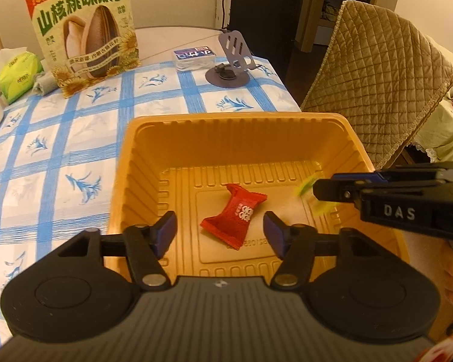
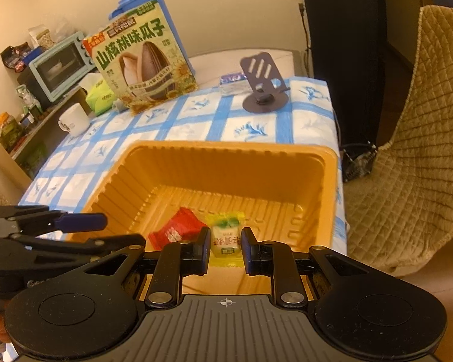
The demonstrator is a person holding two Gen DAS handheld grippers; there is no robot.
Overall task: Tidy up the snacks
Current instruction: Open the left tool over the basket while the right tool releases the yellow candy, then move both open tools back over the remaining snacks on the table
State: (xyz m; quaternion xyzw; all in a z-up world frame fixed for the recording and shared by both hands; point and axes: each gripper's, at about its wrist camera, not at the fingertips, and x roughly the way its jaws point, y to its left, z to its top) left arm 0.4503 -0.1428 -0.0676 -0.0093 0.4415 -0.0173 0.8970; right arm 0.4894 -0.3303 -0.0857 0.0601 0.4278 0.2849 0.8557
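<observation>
Left tongs (image 1: pixel 220 230) spread wide over the ribbed orange plastic tray (image 1: pixel 154 138), red sweet wrapper (image 1: pixel 234 215) lying between and just beyond the tips. Right tongs (image 2: pixel 226 246) parted, yellow-green wrapped sweet (image 2: pixel 226 235) loose in the gap, inside the same tray. "DAS" printed on right tongs. Sunflower-seed box (image 1: pixel 87 30) reads "山核桃味瓜子".

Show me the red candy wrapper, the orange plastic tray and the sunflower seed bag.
red candy wrapper (image 1: pixel 234 211): left wrist view, wrapper's middle.
orange plastic tray (image 1: pixel 226 120): left wrist view, far rim.
sunflower seed bag (image 2: pixel 142 57): right wrist view, printed front.
</observation>
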